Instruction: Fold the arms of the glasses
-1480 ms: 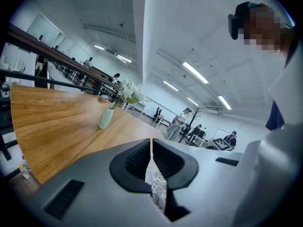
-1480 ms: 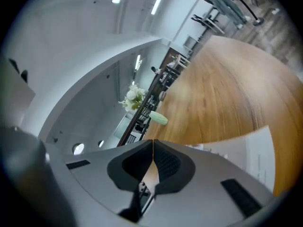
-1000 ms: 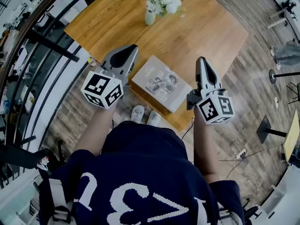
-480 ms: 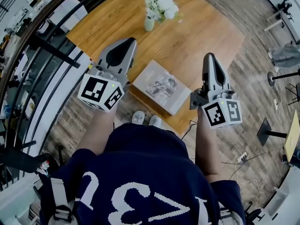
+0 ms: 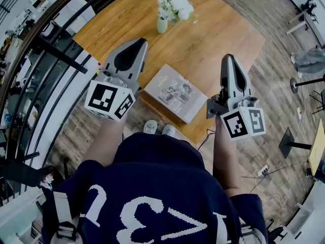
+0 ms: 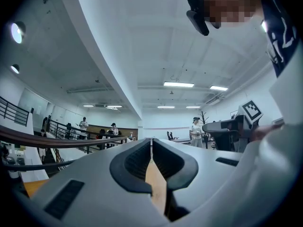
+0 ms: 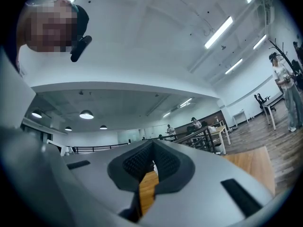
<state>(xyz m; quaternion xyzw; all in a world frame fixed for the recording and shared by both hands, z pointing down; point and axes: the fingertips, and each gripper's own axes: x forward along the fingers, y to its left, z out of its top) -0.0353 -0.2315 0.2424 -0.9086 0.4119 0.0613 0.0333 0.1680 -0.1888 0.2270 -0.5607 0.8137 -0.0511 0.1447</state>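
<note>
A pale vase (image 5: pixel 162 24) on the table (image 5: pixel 218 39) holds white flowers (image 5: pixel 175 4).

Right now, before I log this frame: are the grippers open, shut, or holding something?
Left gripper: shut, holding nothing.
Right gripper: shut, holding nothing.

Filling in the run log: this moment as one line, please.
left tool: shut, empty | right tool: shut, empty | table: book, vase | glasses: not in view
</note>
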